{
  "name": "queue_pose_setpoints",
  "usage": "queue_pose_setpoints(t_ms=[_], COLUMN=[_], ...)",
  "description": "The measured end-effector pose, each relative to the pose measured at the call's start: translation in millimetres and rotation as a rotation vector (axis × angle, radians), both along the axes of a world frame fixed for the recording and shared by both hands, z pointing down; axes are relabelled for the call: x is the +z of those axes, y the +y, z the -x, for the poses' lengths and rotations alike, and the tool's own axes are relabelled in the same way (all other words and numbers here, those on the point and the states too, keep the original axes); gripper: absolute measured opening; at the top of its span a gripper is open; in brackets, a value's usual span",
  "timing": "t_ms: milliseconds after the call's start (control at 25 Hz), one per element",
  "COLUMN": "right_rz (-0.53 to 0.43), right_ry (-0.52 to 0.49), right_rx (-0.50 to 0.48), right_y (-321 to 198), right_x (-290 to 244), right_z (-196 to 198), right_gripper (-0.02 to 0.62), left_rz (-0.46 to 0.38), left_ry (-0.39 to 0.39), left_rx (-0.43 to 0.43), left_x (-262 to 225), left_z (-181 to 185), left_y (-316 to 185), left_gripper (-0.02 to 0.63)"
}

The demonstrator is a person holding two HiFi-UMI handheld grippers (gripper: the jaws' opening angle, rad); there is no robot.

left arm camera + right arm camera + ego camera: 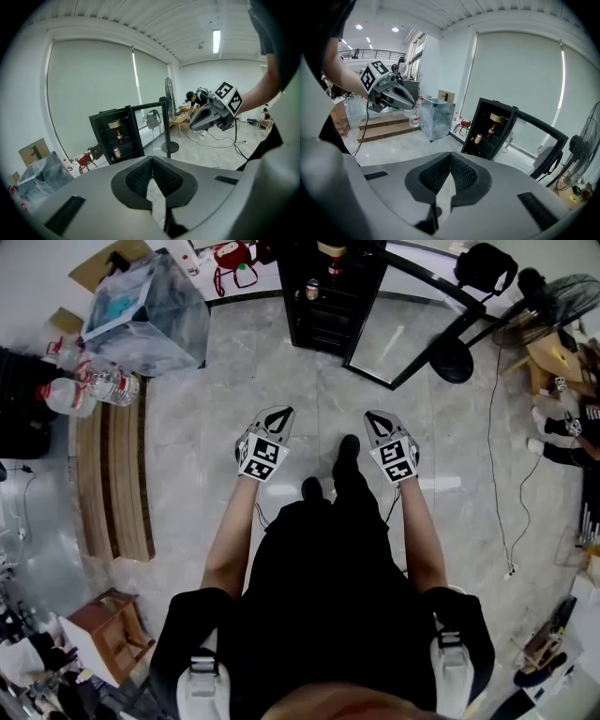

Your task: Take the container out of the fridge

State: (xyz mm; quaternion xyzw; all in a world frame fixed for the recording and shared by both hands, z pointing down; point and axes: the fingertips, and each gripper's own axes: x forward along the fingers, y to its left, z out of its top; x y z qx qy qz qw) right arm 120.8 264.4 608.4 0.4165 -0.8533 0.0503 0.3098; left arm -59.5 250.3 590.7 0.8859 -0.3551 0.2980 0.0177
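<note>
— One pale tiled floor [281, 371] fills most of the head view. What stands on it?
— A black fridge [323, 310], at the top edge of that view, with its glass door [398, 338] swung wide open to the right.
— And the two grippers?
— The left gripper [274, 412] and the right gripper [375, 416] hang side by side above the floor. They are apart from each other, and both point toward the fridge from well short of it. Each gripper view shows its own jaws clenched tip to tip and empty.
— Where is the container?
— The container [499, 117], a round tan tin, lies on the top shelf inside the fridge. On the shelf below it stands a dark bottle [491, 130] with a red label. One shelf lower stands a can [478, 138].
</note>
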Motion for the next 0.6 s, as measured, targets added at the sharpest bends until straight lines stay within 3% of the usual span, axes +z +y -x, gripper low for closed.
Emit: queue_pose_setpoints(t_ms=[600], right_rz=[0.023], right_ry=[0.016], right_rx=[-0.037], right_y=[-59.1], right_x=[2.9], right_z=[1.3], right_gripper=[-0.002], left_rz=[0.003], left_ry=[-0.006], left_rx=[-0.044], left_x=[1.5], left_z=[6.0], left_y=[-52.6], left_gripper=[0.018])
